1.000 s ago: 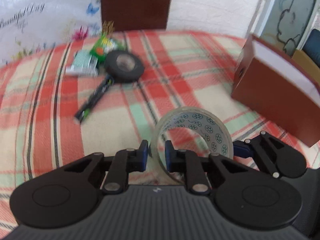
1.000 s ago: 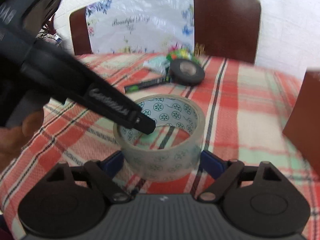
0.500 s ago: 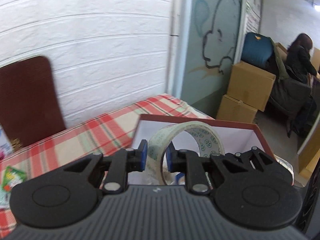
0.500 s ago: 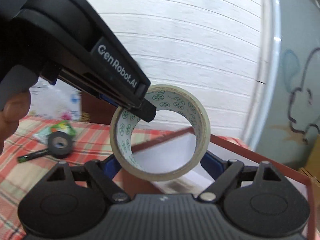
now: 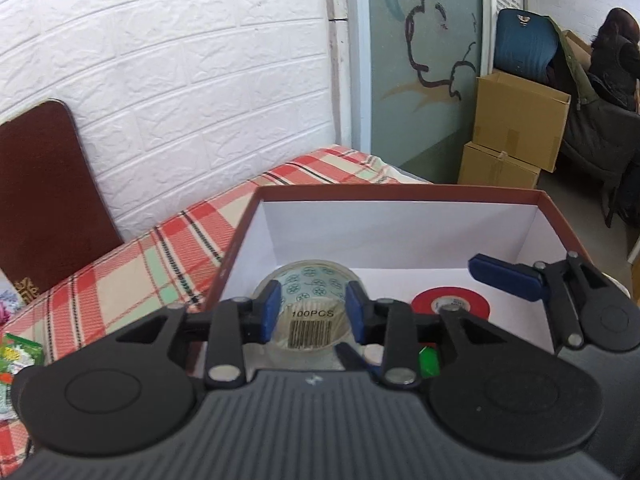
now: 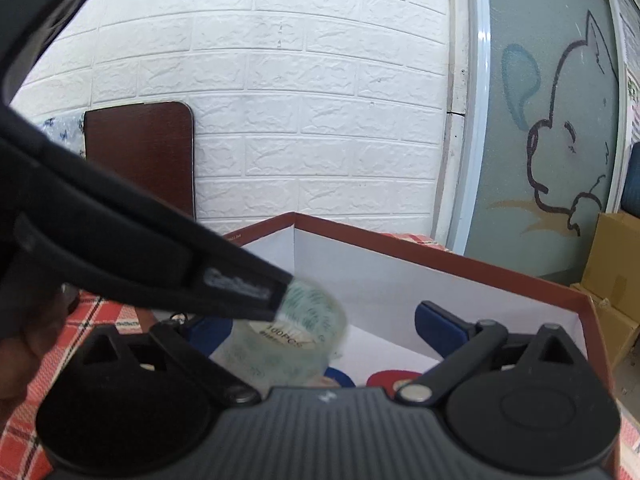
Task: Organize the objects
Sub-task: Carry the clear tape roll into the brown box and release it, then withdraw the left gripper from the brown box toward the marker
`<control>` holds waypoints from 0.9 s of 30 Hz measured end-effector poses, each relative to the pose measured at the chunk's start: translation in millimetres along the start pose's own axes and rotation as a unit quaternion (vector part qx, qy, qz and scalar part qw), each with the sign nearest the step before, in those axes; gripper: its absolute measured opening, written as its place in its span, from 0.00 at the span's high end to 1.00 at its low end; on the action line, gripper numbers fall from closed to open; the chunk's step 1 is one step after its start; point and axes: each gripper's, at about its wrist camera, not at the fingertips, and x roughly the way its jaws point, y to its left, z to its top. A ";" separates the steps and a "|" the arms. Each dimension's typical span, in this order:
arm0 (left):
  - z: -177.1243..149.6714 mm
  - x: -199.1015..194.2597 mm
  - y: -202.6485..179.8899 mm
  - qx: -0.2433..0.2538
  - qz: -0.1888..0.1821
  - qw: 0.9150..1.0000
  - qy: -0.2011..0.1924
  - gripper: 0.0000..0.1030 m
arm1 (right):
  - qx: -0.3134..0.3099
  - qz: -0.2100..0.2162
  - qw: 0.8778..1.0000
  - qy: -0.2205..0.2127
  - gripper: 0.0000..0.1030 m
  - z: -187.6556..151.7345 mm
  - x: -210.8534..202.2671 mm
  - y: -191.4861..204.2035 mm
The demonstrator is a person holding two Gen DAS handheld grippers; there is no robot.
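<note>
Setting: white brick wall [image 5: 224, 92] behind a table with a red plaid cloth [image 5: 132, 272]; a dark chair back [image 5: 44, 196] leans at the wall.
Tape: clear roll [image 5: 310, 304] printed with green circles, lying inside the box at its left end, a "100PCS" barcode label showing through its core; blurred in the right wrist view [image 6: 296, 336].
Left gripper [image 5: 312, 312]: blue pads parted on either side of the roll; whether they touch it cannot be told.
Right gripper [image 6: 324, 332]: spread wide, over the box, 1 blue pad [image 5: 504, 276] visible above the box floor.
Box: red-brown outside, white inside [image 5: 400, 220], open on top, on the cloth.
Red roll [image 5: 450, 304]: flat on the box floor, right of the tape, apart from it.
Green piece [image 5: 428, 360]: small, near the red roll, mostly hidden.
Packet [image 5: 18, 356]: green, on the cloth at far left.
Cartons [image 5: 516, 120]: 2 brown ones stacked on the floor beyond the table.
</note>
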 end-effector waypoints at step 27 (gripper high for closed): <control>-121.3 -104.9 86.4 -0.077 0.170 0.981 0.044 0.48 | 0.052 0.047 0.997 0.034 0.00 -41.9 -77.4 80.9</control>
